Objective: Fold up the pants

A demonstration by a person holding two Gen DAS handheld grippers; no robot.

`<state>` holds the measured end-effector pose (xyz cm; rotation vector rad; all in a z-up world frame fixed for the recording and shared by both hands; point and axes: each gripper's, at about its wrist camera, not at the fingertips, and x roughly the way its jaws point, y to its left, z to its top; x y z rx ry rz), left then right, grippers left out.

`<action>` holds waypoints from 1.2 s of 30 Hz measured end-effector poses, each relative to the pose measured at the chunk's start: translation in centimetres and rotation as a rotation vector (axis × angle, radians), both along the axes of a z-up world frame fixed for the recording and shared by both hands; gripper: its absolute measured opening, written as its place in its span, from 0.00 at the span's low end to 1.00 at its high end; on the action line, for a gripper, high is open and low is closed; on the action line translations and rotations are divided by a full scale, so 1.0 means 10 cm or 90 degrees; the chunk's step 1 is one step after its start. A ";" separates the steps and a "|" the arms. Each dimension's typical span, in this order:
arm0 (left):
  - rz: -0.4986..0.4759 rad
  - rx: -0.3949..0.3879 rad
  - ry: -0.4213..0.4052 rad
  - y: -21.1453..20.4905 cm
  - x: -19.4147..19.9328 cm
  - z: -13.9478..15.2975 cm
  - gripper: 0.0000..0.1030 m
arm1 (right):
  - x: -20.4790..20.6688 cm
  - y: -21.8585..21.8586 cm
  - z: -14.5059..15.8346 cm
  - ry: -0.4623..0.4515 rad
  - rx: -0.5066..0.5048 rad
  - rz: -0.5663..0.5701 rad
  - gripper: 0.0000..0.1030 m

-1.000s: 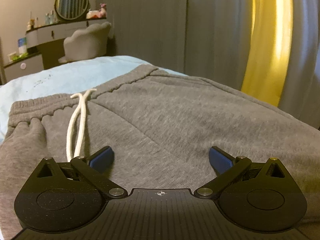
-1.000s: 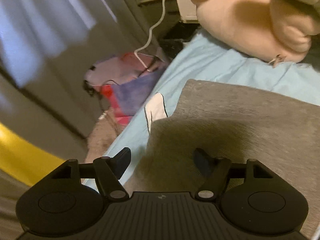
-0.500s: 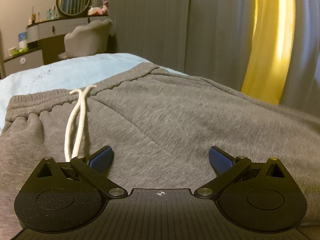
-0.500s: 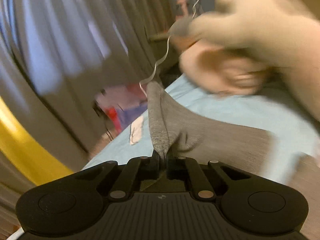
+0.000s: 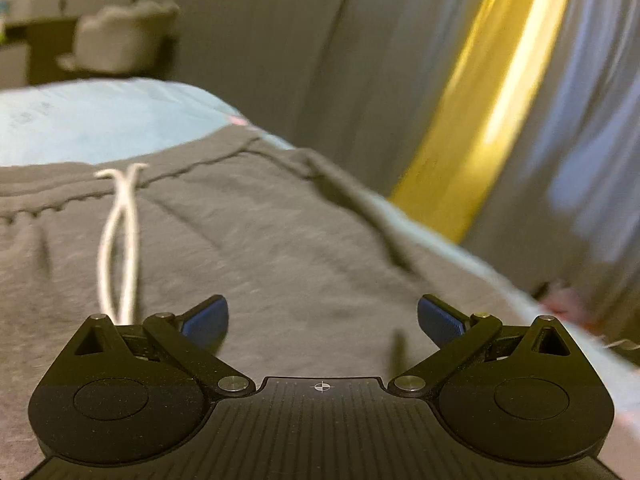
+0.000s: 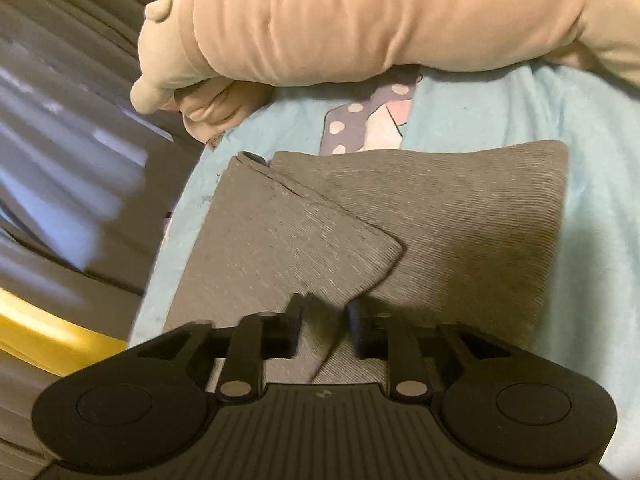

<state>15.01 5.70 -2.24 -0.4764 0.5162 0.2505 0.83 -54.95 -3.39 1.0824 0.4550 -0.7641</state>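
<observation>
The pants are lying on the bed, one leg crossing over the other, with a pillow lying behind them.

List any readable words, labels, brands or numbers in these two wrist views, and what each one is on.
No readable text in either view.
Left gripper body: a small crosshair mark, no letters.
Right gripper body: a tiny emblem, too small to read.
Plush toy: orange stitching at the top edge, cut off and illegible.
Grey pants: no label visible.
</observation>
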 end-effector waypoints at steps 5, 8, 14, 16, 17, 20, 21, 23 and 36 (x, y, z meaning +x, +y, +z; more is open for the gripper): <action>-0.086 -0.122 -0.003 0.28 0.29 0.28 0.99 | -0.05 -0.16 -0.17 -0.068 0.053 -0.015 0.34; -0.108 -0.147 0.020 0.43 0.74 0.38 0.77 | 0.00 -0.14 -0.16 -0.065 0.041 0.003 0.34; -0.100 -0.143 0.089 0.61 1.70 0.30 0.62 | 0.04 -0.12 -0.11 -0.063 0.023 0.020 0.33; -0.091 -0.141 0.129 0.65 1.94 0.21 0.62 | 0.07 -0.15 -0.11 -0.058 0.022 0.027 0.33; -0.091 -0.153 0.150 0.66 2.05 0.15 0.62 | 0.07 -0.16 -0.12 -0.060 0.025 0.025 0.33; -0.087 -0.231 0.215 0.73 2.28 -0.08 0.32 | 0.14 -0.19 -0.12 -0.048 0.019 0.024 0.10; -0.078 -0.243 0.230 0.75 2.30 -0.12 0.08 | 0.17 -0.19 -0.12 -0.038 0.016 0.034 0.10; -0.082 -0.255 0.210 0.77 2.26 -0.06 0.08 | 0.26 -0.20 -0.08 -0.013 0.007 0.051 0.09; -0.147 -0.197 -0.040 1.02 -0.48 0.84 0.09 | -0.36 -0.45 0.89 -0.067 -0.124 0.116 0.08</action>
